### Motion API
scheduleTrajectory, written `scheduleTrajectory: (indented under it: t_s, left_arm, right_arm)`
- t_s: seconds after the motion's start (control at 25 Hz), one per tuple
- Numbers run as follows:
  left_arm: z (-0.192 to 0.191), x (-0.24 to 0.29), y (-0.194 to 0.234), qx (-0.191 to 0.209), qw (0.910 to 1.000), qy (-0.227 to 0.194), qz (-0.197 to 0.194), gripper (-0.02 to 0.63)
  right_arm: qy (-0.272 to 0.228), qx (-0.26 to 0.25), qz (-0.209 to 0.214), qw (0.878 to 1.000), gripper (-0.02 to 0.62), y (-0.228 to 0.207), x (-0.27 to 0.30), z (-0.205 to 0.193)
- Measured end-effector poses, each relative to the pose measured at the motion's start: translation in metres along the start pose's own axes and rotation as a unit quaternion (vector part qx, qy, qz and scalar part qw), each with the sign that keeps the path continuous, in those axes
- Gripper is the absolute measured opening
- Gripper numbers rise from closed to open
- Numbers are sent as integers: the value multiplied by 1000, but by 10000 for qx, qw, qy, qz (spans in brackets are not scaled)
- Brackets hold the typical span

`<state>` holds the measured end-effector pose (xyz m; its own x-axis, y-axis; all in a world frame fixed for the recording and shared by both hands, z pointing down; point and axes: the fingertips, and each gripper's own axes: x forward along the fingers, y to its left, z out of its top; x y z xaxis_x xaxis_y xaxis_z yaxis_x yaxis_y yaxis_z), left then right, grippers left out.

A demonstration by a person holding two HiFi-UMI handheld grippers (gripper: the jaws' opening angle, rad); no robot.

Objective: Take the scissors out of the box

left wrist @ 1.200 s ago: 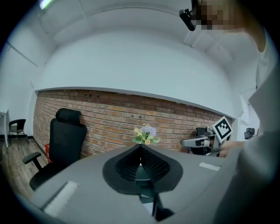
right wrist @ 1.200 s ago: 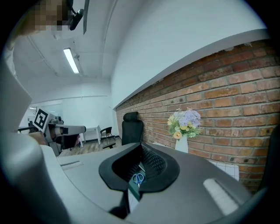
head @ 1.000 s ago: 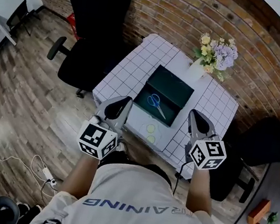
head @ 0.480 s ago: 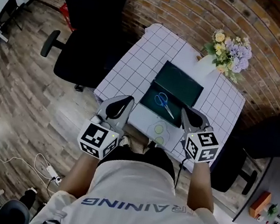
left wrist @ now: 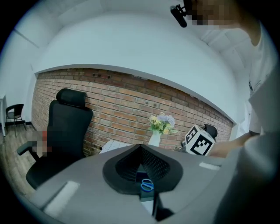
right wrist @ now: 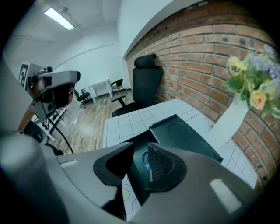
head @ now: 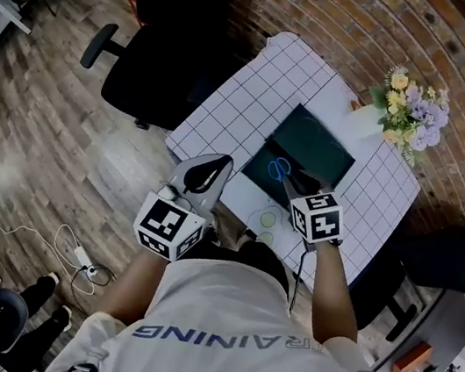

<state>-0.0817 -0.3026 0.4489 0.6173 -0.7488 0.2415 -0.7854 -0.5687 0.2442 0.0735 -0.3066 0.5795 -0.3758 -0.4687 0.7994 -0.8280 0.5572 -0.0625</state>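
Wood plank floor [head: 53, 140], brick wall [head: 367, 26] along the far side. Small table [head: 257, 96] with a white grid-pattern cover stands against the wall. Black office chair [head: 165, 35] at the table's left, a second dark chair [head: 459, 265] to the right.

Dark open box [head: 316, 142] sits mid-table, lid tilted back toward the wall. White vase of flowers [head: 412, 101] stands just behind the box, near the wall.

Left gripper [left wrist: 140, 148]: held off the table's near edge, short of the box, roughly level. Tips meet, nothing gripped; the box interior only shows through the slit behind the tips.

Right gripper [right wrist: 140, 149]: pitched down over the box's near end. Jaws have just been opening and now stand well apart. The blue handle shows in the gap between them, but neither pad is pressing on it, so no grip. Whether a tip touches the box floor cannot be told.

Scissors [head: 278, 169]: blue-handled, lying flat on the box floor at the near left part, right by the right gripper's tips.
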Motion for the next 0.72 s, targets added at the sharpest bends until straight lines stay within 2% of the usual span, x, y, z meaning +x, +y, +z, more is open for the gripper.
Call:
scheduleTrajectory:
  t_s: [0.16,0.24,0.52,0.72]
  left_arm:
    - [-7,2,7,-84,9998,83,163,3]
    - [-14,1,10,-141,9995,169,226,3]
    - [-33,-7,21,-320,9981,294,427,3]
    - [-34,-14,28,-283,9982,263,448,3]
  right_arm:
    - [691,-191,254,9971,156,3,42,-16]
    - [944,-241,283,9948,156,1,61,-24]
    - [1631,-358,57,9859,144,-11,103,-49]
    - [1806,-514,-132,9821,138,-12,118,-55]
